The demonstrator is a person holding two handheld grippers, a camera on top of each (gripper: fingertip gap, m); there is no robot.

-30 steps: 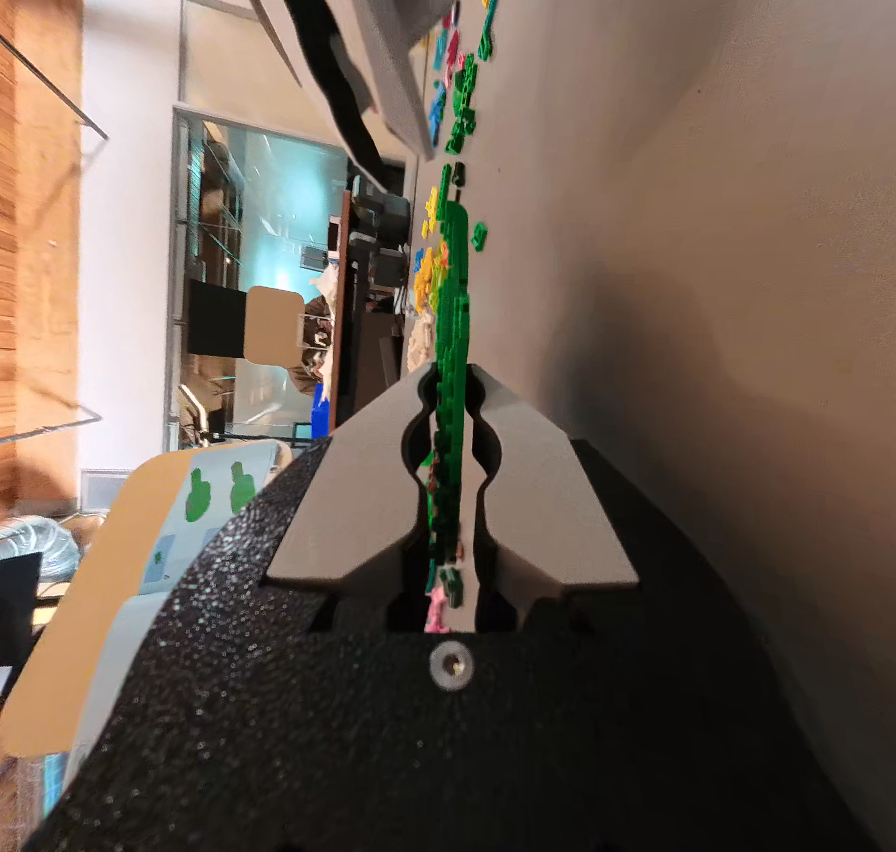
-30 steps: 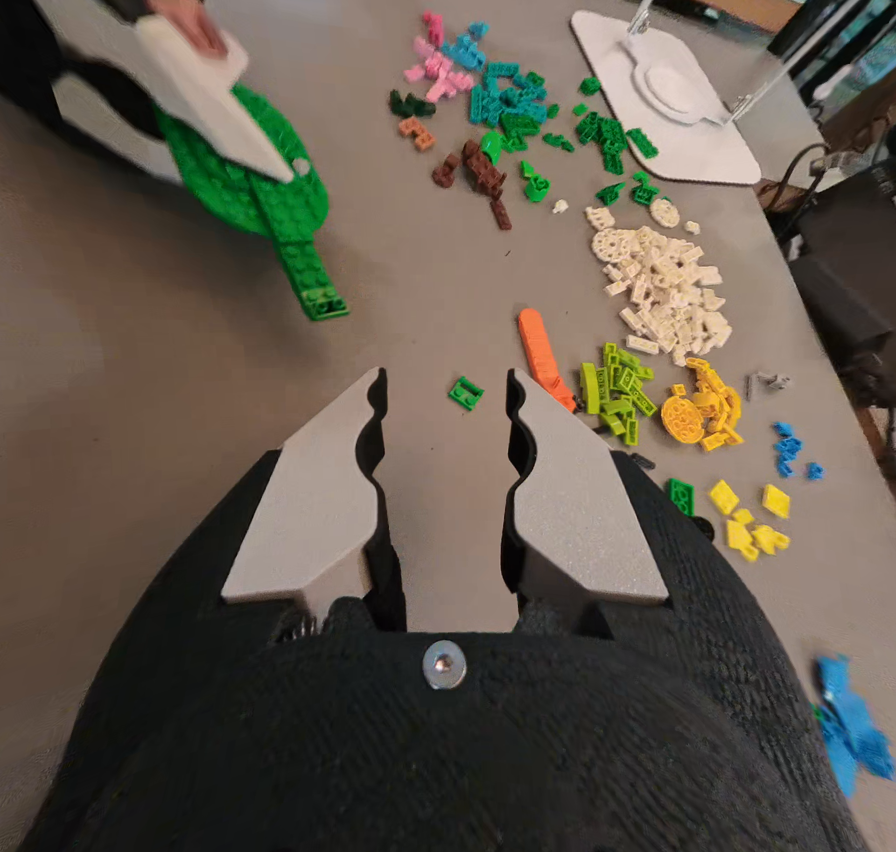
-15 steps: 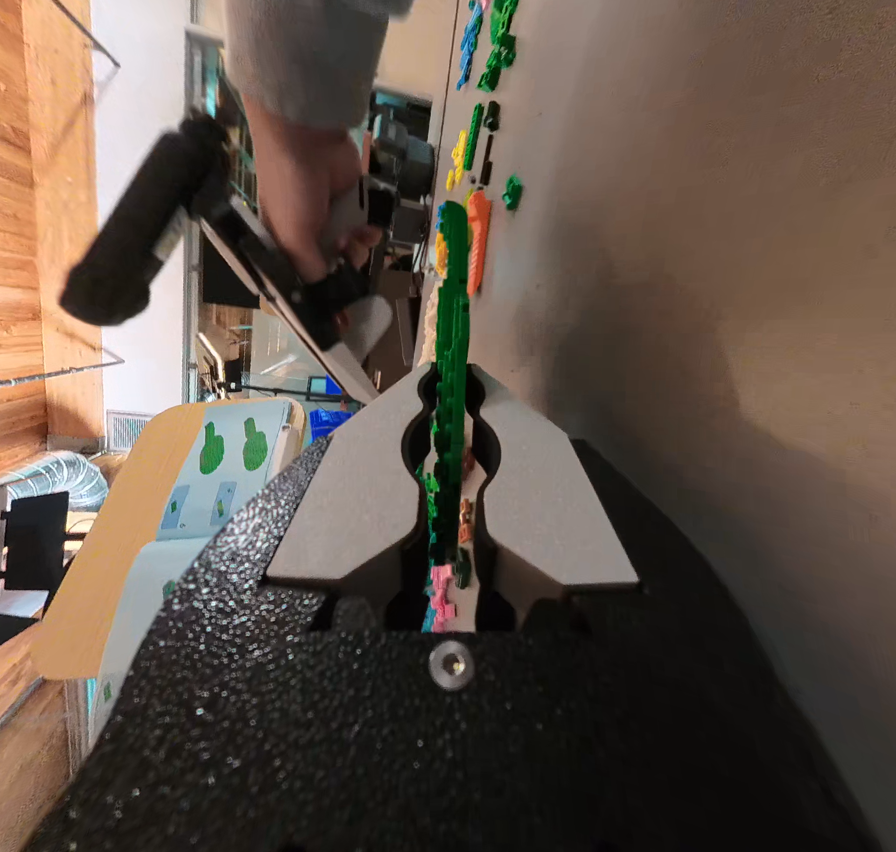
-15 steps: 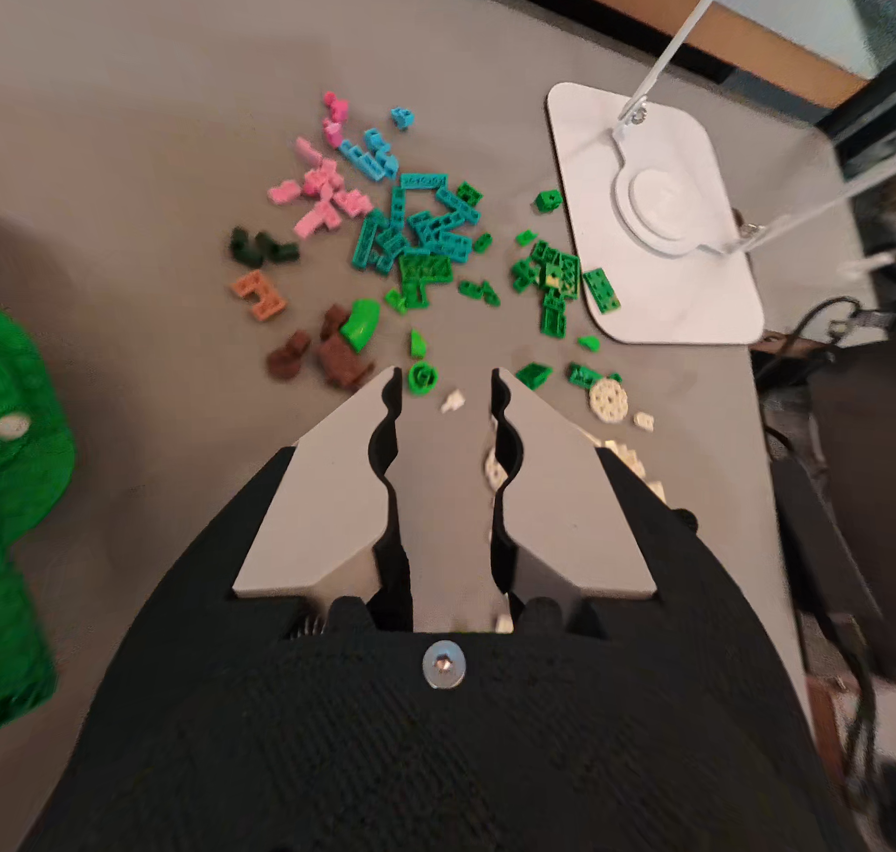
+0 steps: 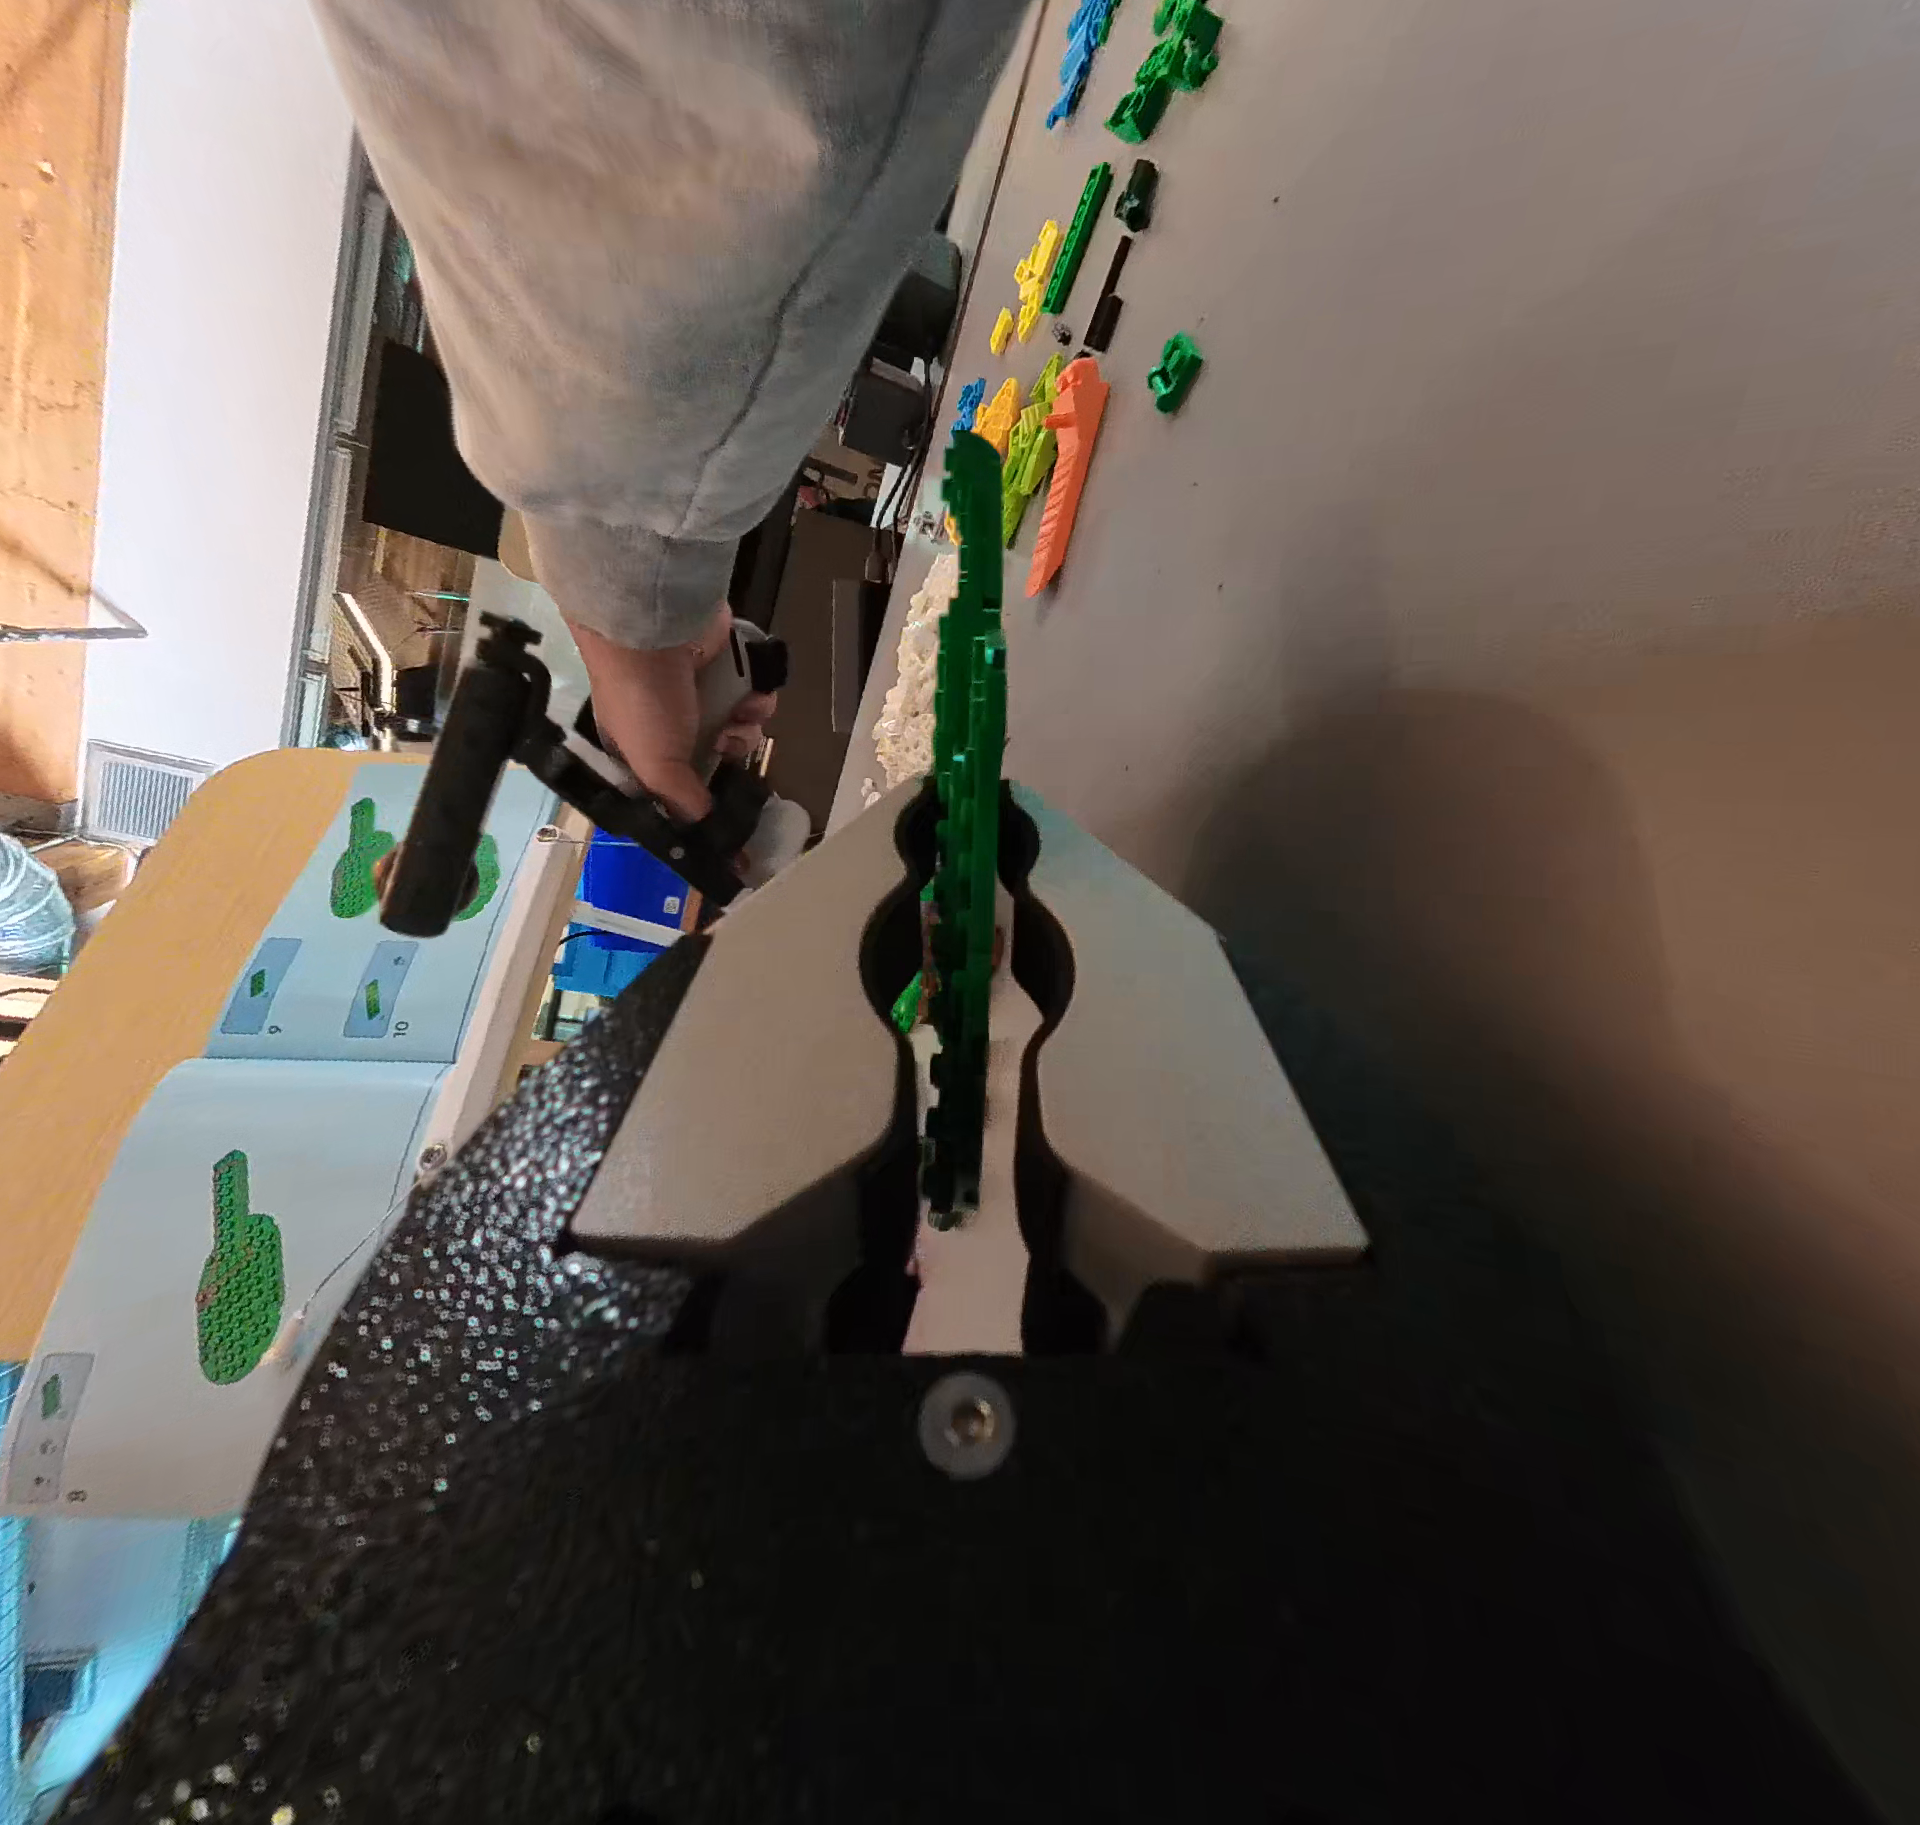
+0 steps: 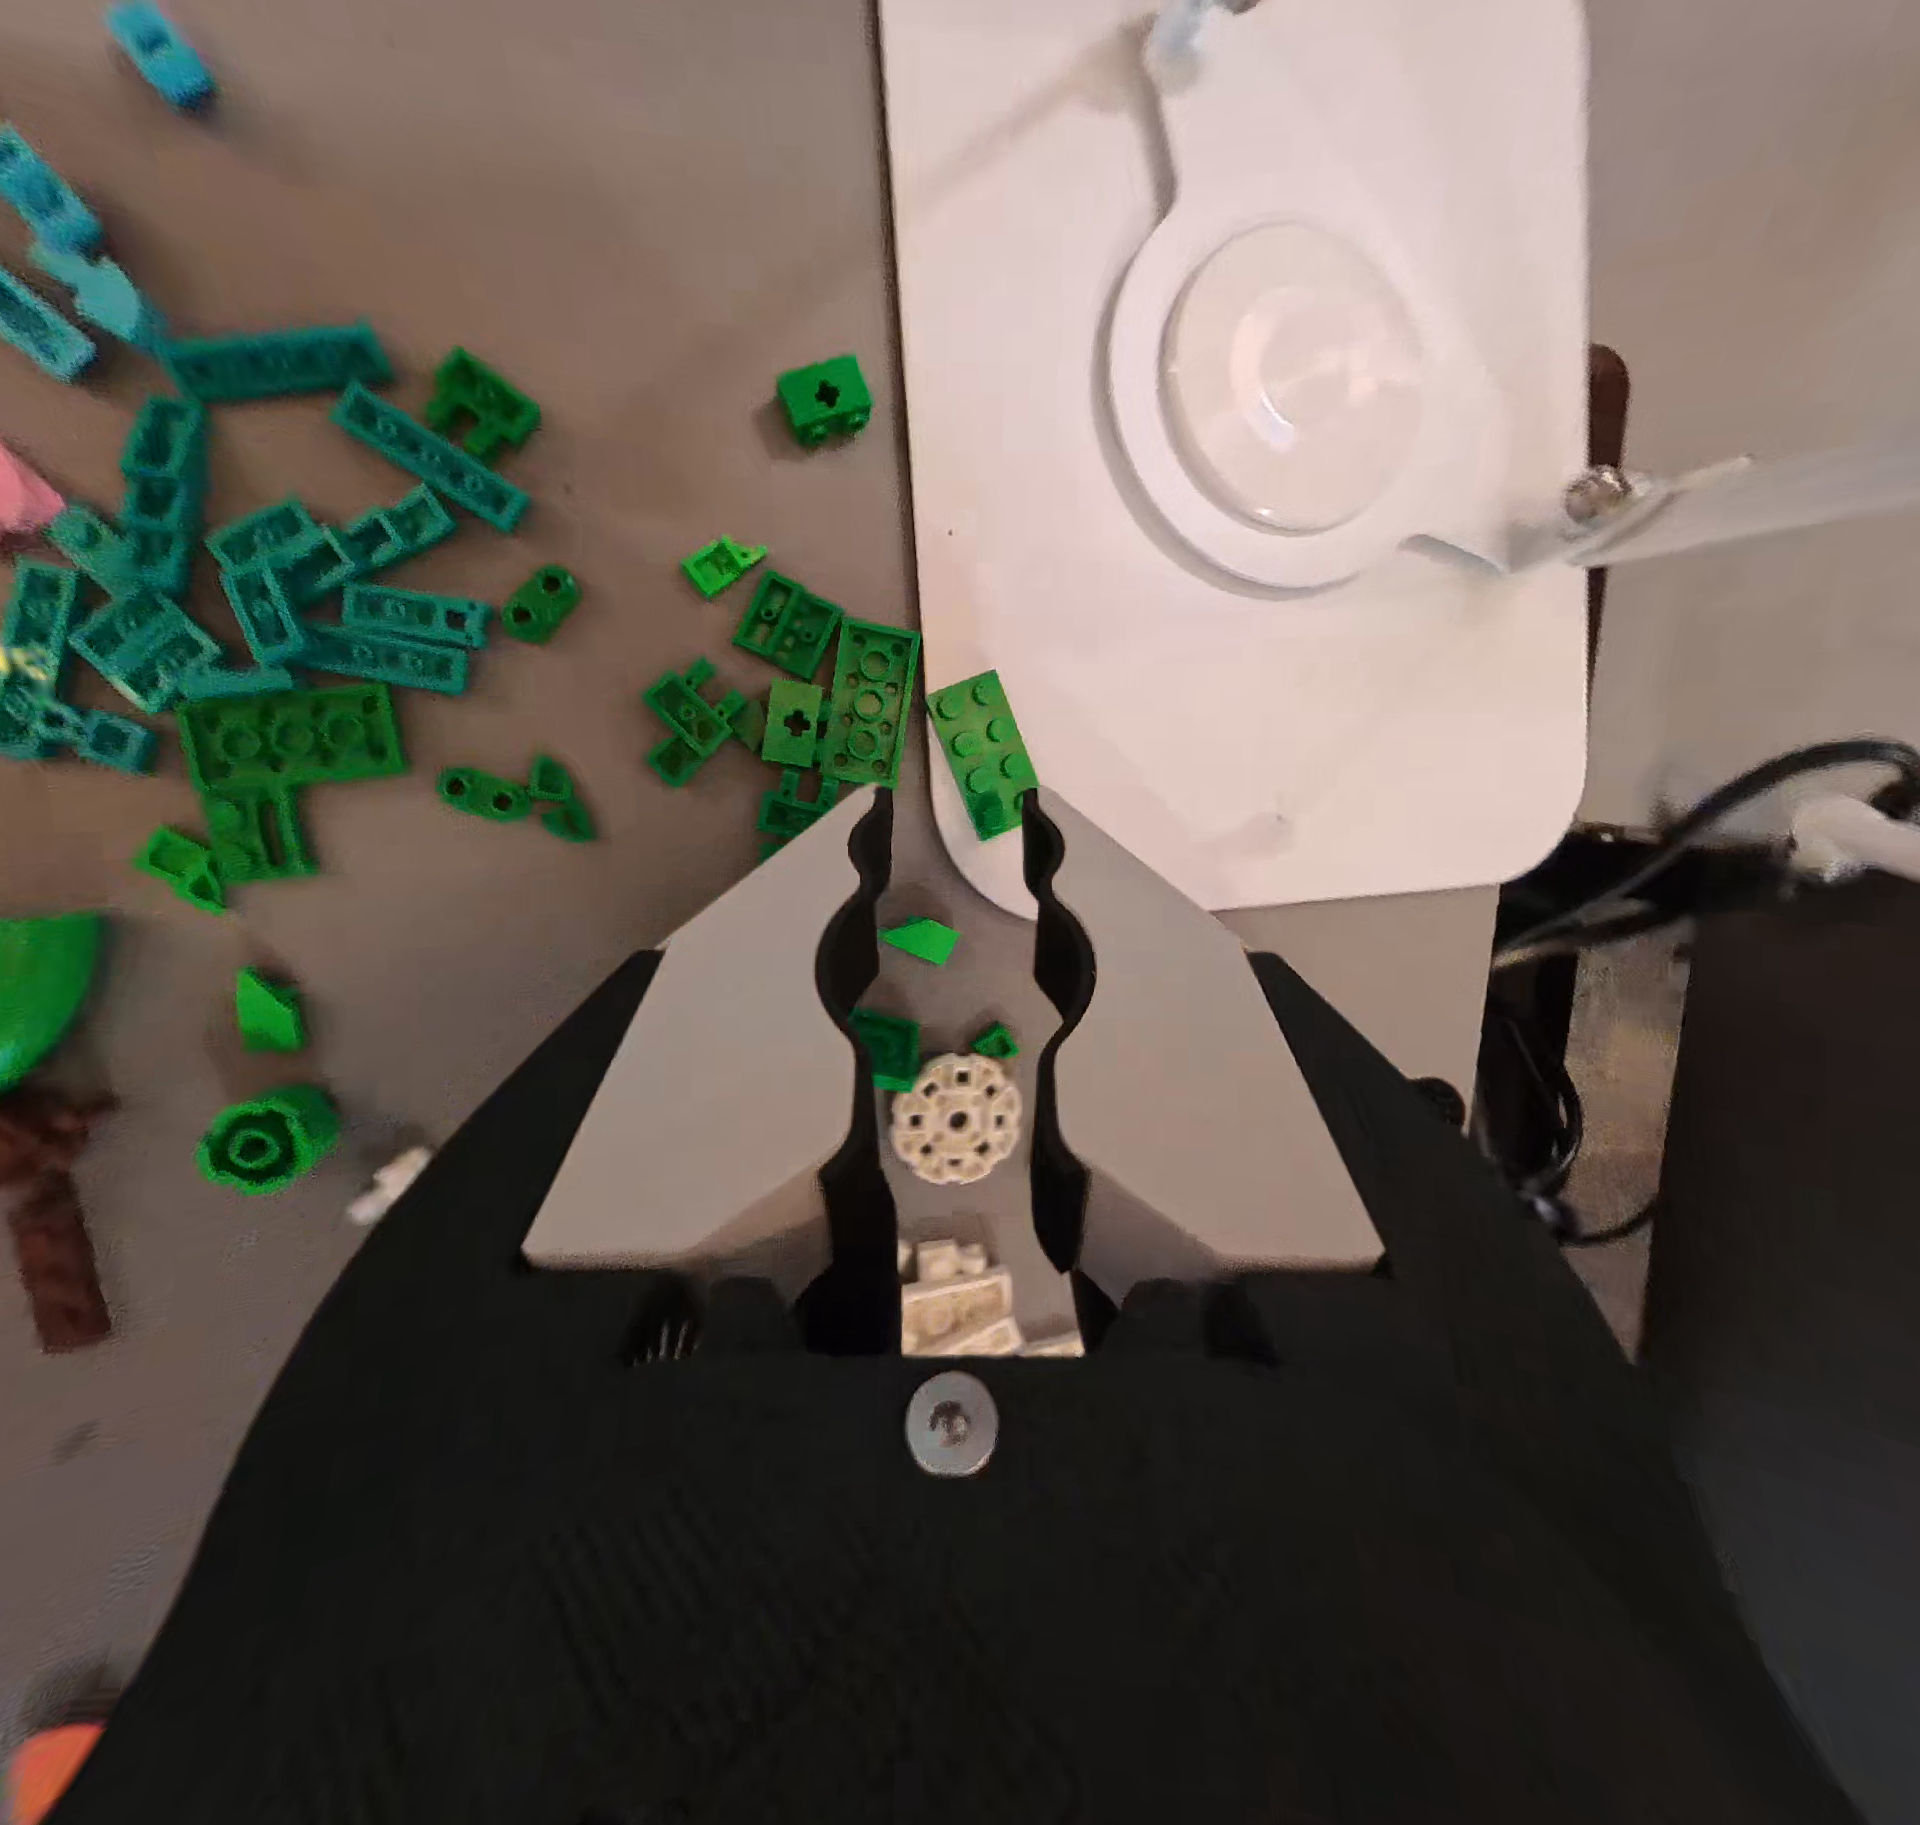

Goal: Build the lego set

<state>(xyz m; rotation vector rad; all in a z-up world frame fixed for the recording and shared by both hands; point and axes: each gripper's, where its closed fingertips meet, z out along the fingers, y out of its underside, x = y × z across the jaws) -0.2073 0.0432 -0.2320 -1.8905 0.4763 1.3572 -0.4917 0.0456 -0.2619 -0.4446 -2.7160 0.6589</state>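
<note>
Left wrist view: numbered instruction booklet (image 5: 312, 965)

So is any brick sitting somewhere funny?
Yes. One green brick lies up on the white stand base, apart from the green pile on the grey table, right by the open right gripper.

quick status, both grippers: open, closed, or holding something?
Left gripper: closed on the edge of a green brick plate.
Right gripper: open, holding nothing, above loose green bricks on the table.
</note>
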